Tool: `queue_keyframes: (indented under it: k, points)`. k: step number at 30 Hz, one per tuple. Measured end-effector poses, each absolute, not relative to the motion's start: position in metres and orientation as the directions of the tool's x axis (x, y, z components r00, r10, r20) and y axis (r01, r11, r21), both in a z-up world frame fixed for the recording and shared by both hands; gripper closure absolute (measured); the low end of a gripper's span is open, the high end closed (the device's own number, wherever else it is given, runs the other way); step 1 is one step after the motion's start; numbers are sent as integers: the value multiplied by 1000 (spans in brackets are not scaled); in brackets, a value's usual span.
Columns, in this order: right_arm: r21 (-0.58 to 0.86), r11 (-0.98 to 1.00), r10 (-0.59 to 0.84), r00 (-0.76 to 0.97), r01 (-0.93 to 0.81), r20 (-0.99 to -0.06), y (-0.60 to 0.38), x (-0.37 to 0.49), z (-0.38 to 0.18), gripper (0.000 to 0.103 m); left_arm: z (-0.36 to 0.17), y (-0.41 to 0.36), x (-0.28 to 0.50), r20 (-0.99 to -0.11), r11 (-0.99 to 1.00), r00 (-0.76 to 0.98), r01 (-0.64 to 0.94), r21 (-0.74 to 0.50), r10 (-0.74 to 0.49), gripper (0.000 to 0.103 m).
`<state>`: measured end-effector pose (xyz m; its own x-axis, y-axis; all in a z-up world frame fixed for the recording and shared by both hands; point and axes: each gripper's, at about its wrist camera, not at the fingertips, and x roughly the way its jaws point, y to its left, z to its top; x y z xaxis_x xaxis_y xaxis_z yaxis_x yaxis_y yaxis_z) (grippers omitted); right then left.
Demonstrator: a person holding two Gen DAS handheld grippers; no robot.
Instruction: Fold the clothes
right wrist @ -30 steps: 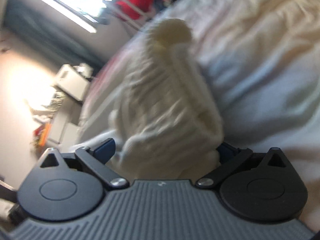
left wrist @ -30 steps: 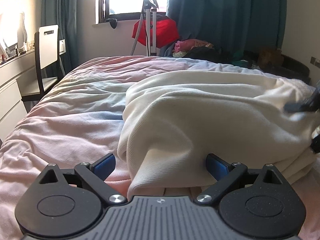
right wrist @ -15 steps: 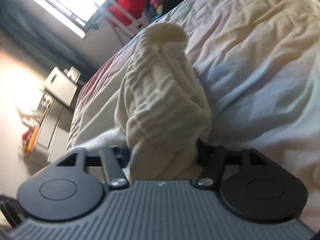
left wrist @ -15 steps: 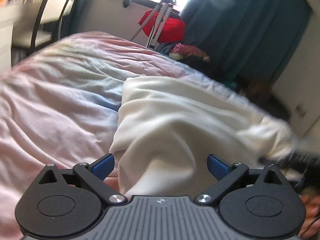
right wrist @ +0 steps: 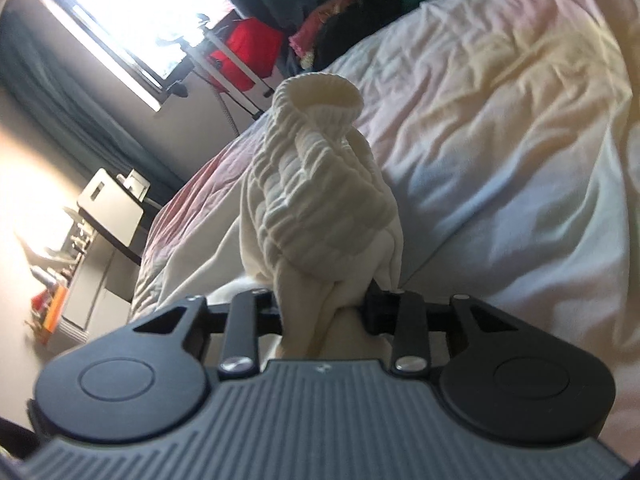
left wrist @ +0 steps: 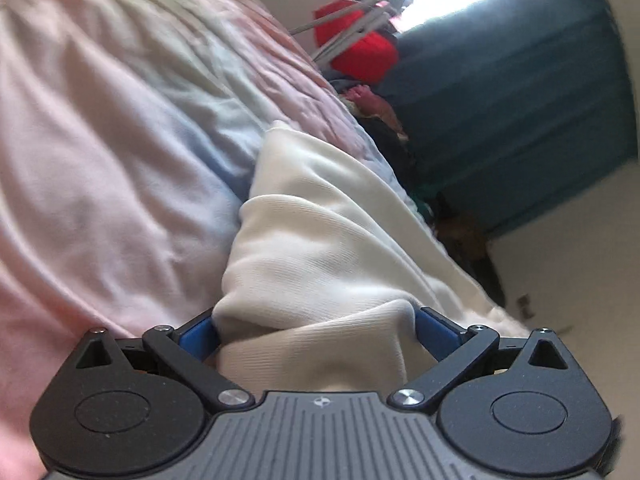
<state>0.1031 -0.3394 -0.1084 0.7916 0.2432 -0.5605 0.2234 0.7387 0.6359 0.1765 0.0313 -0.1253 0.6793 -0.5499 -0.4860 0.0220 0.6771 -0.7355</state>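
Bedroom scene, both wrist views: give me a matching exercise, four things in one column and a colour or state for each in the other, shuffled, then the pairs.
Things:
1. ribbed cuff
2. curtain
3. bundle by the window
4. bed cover

Colour or state:
A. red
B. pale pink and blue, wrinkled
C. cream, standing up above the right gripper, whose jaws are closing on the cloth below it
D. dark teal

Pairs: 1-C, 2-D, 3-A, 4-B
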Motion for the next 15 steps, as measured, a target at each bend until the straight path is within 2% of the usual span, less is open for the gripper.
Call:
queue_keyframes:
  k: [1,4,6,7,9,12,15]
  points:
    - [642,733,248,789,226,-562,-341,102,-110,67,-125,29,177,-494,695,684,26,-719,-537,7]
    - [635,740,249,787,221,-564,-340,100,-112,67,-123,25,176,-517,746,699,35,-665,-494,23]
    - [641,742,255,801,197,-541,-339,98,-110,67,-119,23,171,-522,768,711,40,-639,-472,37]
    - [644,743,258,809,183,-528,-338,97,-109,67,-118,22,168,-524,778,716,42,-626,-461,41]
    - [638,752,258,816,166,-517,-336,96,-104,68,-109,22,160,-499,780,735,66,-622,-460,57]
    - [654,742,270,828,146,-491,-339,91,-91,71,-88,22,149,-447,768,756,112,-631,-478,68]
    - [701,700,278,851,137,-445,-354,80,-72,72,-63,17,139,-391,745,766,167,-646,-510,72]
